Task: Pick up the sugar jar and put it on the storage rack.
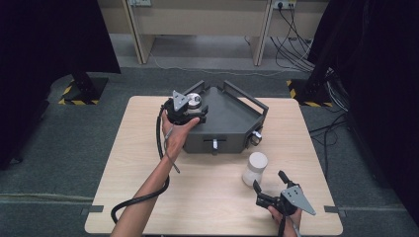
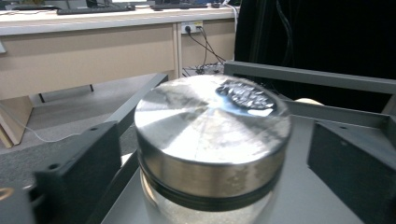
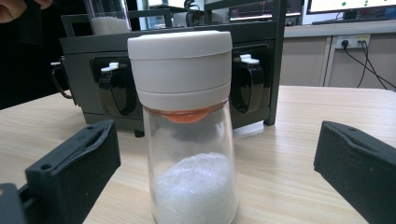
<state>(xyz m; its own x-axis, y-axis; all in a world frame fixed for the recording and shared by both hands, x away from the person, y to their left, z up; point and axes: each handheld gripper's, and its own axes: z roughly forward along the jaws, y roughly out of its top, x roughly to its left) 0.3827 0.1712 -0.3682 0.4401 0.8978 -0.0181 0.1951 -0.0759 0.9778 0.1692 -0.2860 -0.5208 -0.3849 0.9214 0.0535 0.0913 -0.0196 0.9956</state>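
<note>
A glass jar with a shiny metal lid (image 1: pixel 194 100) (image 2: pixel 210 126) stands on the back left corner of a dark grey metal rack (image 1: pixel 227 118) (image 2: pixel 308 186). My left gripper (image 1: pixel 190 109) (image 2: pixel 215 154) is open, one jaw on each side of this jar and clear of it. Near the table's front right stands a glass jar with a white cap (image 1: pixel 255 168) (image 3: pixel 189 140), partly filled with white powder. My right gripper (image 1: pixel 270 181) (image 3: pixel 215 158) is open just in front of that jar, its jaws flanking it without contact.
The rack (image 3: pixel 261 32) has two black clasps with white tabs (image 3: pixel 245 79) on its front and raised rails at the back. The wooden table (image 1: pixel 212 197) has bare room at left and front. Desks, cables and black curtains lie beyond.
</note>
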